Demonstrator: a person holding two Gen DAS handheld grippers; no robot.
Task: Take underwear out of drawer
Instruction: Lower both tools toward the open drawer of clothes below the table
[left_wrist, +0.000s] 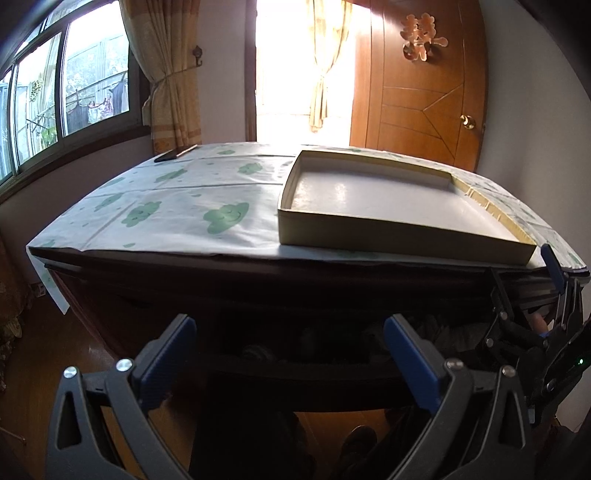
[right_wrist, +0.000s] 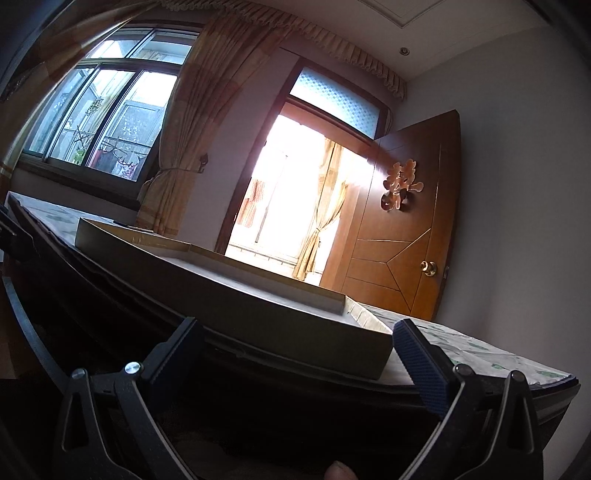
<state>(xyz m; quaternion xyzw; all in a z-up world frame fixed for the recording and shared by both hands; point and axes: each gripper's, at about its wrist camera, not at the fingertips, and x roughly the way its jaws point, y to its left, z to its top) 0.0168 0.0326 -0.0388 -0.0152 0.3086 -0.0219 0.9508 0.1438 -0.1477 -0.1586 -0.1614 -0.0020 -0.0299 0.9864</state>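
Observation:
The dark wooden drawer (left_wrist: 295, 365) under the tabletop stands pulled out. Inside it lie dim, dark folded clothes (left_wrist: 450, 332); I cannot tell which piece is underwear. In the left wrist view, my left gripper (left_wrist: 290, 325) hovers open in front of the drawer, with nothing between its blue pads (left_wrist: 410, 354). My right gripper (left_wrist: 528, 284) reaches in at the drawer's right end, just under the table edge. In its own view my right gripper (right_wrist: 299, 328) is open and empty, and the drawer below is too dark to read.
A shallow empty cardboard box (left_wrist: 399, 236) sits on the tabletop, on a white cloth with green clouds (left_wrist: 184, 206). A dark phone (left_wrist: 173, 153) lies at the far left corner. Behind are a window, curtains and a wooden door (left_wrist: 424, 92). A fingertip (right_wrist: 340, 470) shows at the bottom.

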